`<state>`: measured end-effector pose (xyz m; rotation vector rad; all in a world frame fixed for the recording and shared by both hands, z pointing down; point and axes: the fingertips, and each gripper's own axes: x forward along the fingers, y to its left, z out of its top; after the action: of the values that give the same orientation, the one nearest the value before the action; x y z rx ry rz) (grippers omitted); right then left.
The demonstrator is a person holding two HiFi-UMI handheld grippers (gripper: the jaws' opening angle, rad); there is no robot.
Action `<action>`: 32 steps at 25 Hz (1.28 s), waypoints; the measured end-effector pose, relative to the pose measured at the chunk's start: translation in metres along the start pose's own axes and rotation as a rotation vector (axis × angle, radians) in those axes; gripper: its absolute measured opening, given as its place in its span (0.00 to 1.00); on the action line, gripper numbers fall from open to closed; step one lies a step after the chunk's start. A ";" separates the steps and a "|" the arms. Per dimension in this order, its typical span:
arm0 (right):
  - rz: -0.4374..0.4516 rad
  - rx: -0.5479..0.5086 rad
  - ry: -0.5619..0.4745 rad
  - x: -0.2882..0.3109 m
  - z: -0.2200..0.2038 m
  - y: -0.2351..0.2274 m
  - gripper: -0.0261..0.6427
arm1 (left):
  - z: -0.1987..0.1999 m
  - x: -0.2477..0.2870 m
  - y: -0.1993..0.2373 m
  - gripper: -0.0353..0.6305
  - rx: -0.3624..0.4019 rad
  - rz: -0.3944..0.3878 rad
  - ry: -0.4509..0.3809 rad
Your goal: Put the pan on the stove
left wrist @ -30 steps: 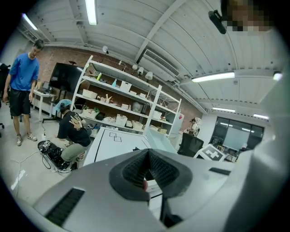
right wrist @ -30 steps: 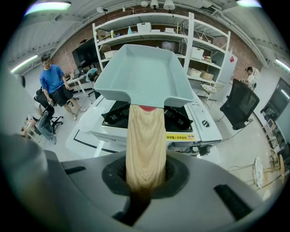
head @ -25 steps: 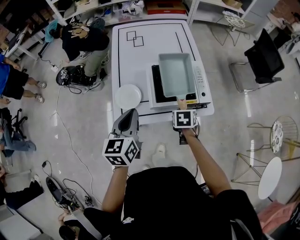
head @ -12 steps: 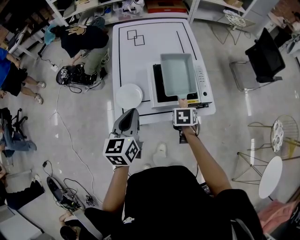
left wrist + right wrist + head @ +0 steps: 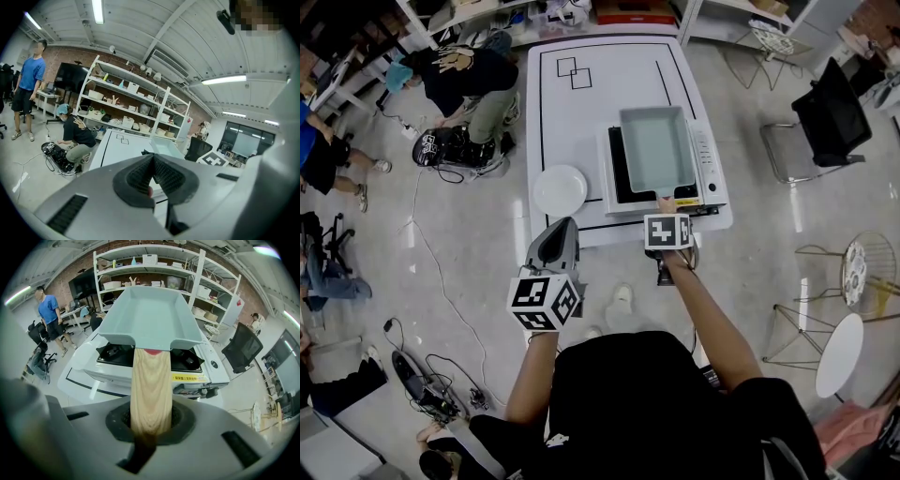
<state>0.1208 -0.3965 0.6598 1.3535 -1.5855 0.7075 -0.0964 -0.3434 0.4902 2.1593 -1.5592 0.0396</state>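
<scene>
Right gripper view shows the fingers of the right gripper (image 5: pixel 150 423) pinching the wooden handle (image 5: pixel 150 385) of the pale blue pan (image 5: pixel 146 315), which stretches toward 12 o'clock over the stove (image 5: pixel 208 355). Fingers of the left gripper (image 5: pixel 152 174) are pressed together, empty, at 6 o'clock of the white plate (image 5: pixel 560 190) on the tabletop (image 5: pixel 609 89).

Right hand-held gripper (image 5: pixel 151 420) clamped, arm extended; left hand-held gripper (image 5: pixel 153 165) closed.
</scene>
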 end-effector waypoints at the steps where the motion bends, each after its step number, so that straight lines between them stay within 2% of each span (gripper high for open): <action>1: -0.003 -0.002 0.003 0.001 -0.001 0.000 0.06 | 0.000 0.000 0.000 0.06 0.001 0.001 0.000; 10: -0.010 -0.004 0.018 0.002 -0.002 0.002 0.06 | -0.002 -0.003 0.002 0.06 -0.007 0.007 0.001; 19: 0.033 0.016 0.019 -0.002 0.001 0.005 0.07 | -0.001 -0.004 -0.002 0.06 -0.007 0.001 -0.001; 32: 0.060 0.047 -0.004 -0.021 0.009 0.003 0.16 | 0.004 -0.009 -0.002 0.06 -0.012 0.004 -0.019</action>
<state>0.1152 -0.3944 0.6380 1.3472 -1.6271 0.7834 -0.0983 -0.3369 0.4829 2.1532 -1.5710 0.0115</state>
